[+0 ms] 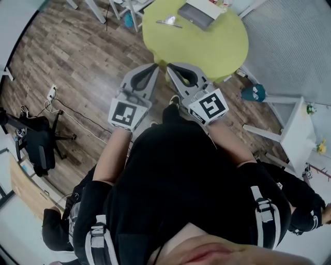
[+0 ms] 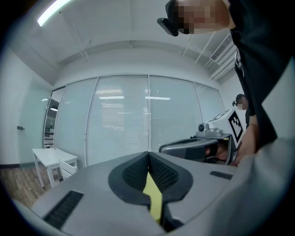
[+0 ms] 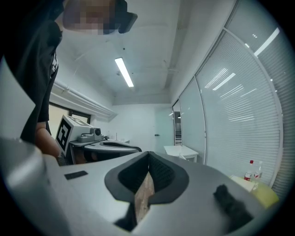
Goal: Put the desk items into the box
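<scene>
A round yellow-green table (image 1: 217, 46) stands ahead of me on the wood floor. At its far side lie a flat grey case (image 1: 196, 15), a small silvery item (image 1: 169, 22) and something white and red (image 1: 214, 4). My left gripper (image 1: 155, 66) and right gripper (image 1: 169, 66) are side by side, held level close to my body, short of the table's near edge. Both are shut with nothing between the jaws. The left gripper (image 2: 148, 154) sees the right one (image 2: 198, 147) beside it. The right gripper (image 3: 148, 154) sees the left one (image 3: 101, 147).
A white chair frame (image 1: 295, 129) and a teal object (image 1: 253, 93) are to the right. A black office chair (image 1: 36, 140) and a power strip with cable (image 1: 51, 93) are on the left. A white table (image 2: 50, 156) stands by the blinds, and bottles (image 3: 251, 170) stand on the green table.
</scene>
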`<action>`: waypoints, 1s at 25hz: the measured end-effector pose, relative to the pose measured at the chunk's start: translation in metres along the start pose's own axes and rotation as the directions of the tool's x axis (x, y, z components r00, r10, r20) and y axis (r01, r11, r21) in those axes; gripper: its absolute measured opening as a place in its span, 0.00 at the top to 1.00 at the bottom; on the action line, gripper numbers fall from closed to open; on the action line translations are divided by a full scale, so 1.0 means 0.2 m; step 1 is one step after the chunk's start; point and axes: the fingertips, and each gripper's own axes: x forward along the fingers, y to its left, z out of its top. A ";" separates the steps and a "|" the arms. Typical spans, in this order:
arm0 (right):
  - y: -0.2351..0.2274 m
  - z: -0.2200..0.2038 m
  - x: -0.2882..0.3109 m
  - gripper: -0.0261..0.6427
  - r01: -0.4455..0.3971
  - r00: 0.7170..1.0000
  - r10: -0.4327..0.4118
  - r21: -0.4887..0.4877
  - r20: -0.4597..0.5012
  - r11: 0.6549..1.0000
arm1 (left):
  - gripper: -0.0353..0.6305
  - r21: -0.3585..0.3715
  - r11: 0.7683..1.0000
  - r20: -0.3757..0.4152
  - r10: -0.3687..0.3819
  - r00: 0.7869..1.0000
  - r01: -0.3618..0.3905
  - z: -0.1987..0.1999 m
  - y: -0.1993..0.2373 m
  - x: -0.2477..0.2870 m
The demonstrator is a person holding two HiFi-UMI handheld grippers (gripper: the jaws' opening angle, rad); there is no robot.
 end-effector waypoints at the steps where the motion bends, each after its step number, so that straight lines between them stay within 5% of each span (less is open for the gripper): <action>1: -0.03 0.00 0.01 0.94 -0.002 1.000 0.002 0.000 0.000 1.000 | 0.93 -0.007 1.000 0.002 0.001 1.000 -0.001 0.00 0.01 0.03; 25: -0.76 -0.03 0.05 0.94 -0.067 0.998 0.066 0.028 0.019 0.997 | 0.93 -0.001 1.000 -0.024 0.025 0.999 -0.026 0.03 0.10 0.77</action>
